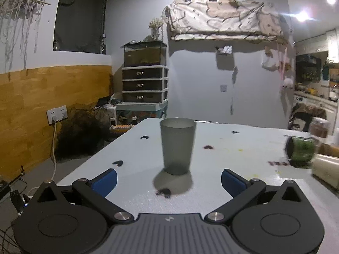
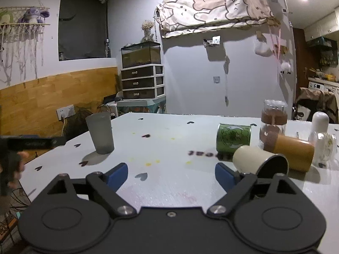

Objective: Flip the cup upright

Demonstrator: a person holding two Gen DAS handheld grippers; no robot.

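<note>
- Grey frosted cup [image 1: 177, 145] is standing upright, mouth up, near the table's [image 1: 243, 154] left edge toward its far left corner, touching nothing; as a judgement, the flip looks done for this one.
- Left gripper [image 1: 169, 181] is hanging just short of that cup with its blue pads spread wide and nothing between them, probably so the cup is free to stand alone.
- Right gripper [image 2: 171, 174] is likewise gaping and empty, pointing at bare tabletop near the front edge.
- Right wrist view alone is showing the cream cup [image 2: 257, 160] lying on its side just beside the right pad, plus the brown cup [image 2: 290, 150] also on its side behind it, and a green tin [image 2: 233, 137].
- Left wrist view is catching only the green tin [image 1: 299, 151] and a blurred sliver at the right edge.
</note>
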